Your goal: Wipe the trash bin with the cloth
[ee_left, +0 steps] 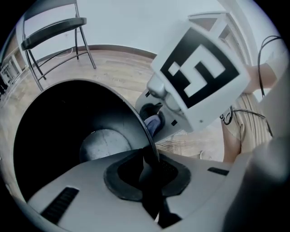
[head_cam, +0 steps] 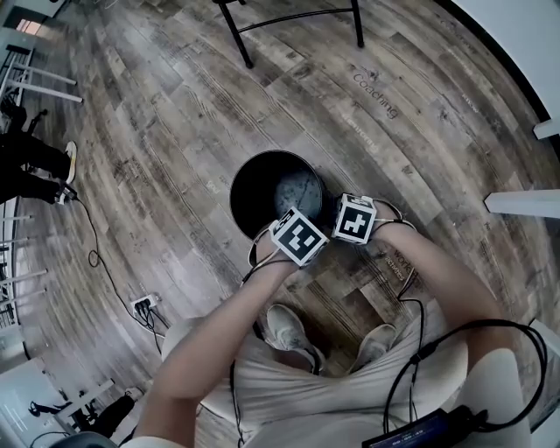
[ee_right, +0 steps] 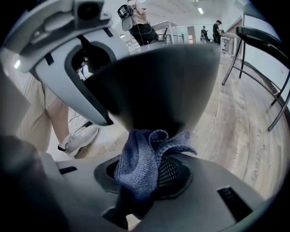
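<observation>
A black round trash bin (head_cam: 273, 188) stands on the wooden floor in front of my feet, its grey bottom showing. My left gripper (head_cam: 282, 229) is shut on the bin's near rim (ee_left: 147, 136), which runs between its pads. My right gripper (head_cam: 343, 219) is shut on a blue-grey cloth (ee_right: 140, 161), bunched between its pads and held against the bin's outer wall (ee_right: 158, 95). From the left gripper view the right gripper (ee_left: 152, 118) and a bit of the cloth (ee_left: 153, 122) show just outside the bin's wall.
A black metal chair (head_cam: 289, 22) stands on the floor beyond the bin. A power strip and cables (head_cam: 140, 306) lie at the left. White furniture edges (head_cam: 525, 203) sit at the right. People (ee_right: 217, 29) stand far off.
</observation>
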Demonstrator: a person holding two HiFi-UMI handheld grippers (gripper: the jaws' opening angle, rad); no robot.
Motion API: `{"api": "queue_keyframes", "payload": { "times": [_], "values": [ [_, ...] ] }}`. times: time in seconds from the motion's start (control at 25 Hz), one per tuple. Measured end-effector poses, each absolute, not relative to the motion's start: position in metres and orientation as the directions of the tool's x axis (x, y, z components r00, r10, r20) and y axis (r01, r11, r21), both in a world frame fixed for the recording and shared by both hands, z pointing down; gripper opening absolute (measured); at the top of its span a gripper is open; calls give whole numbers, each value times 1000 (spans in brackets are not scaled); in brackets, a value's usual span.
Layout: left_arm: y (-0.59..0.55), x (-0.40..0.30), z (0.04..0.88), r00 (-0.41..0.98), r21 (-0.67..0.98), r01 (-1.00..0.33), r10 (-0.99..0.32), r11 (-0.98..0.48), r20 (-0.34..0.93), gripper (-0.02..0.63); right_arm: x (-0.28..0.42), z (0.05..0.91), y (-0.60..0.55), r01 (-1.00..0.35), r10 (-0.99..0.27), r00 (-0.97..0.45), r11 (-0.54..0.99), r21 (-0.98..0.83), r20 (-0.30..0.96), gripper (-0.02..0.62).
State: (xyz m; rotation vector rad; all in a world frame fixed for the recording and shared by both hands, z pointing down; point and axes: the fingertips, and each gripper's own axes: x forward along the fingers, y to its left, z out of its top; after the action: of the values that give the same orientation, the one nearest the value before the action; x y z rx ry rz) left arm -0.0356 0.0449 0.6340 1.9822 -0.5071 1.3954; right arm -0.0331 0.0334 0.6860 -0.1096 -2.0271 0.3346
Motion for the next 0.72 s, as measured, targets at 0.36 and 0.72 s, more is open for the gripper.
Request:
{"api": "queue_keyframes", "payload": {
  "times": [0.36,0.72],
  "values": [
    [46,-36,634,360,281,-622,52,-731,932,35,-36,776,42,-170,196,-439,940,-295,877,115],
    [50,-36,635,369,286,-620,50,-731,928,43,-21,806,36,-193,138,-374,956,-222,917,117]
  ]
}}
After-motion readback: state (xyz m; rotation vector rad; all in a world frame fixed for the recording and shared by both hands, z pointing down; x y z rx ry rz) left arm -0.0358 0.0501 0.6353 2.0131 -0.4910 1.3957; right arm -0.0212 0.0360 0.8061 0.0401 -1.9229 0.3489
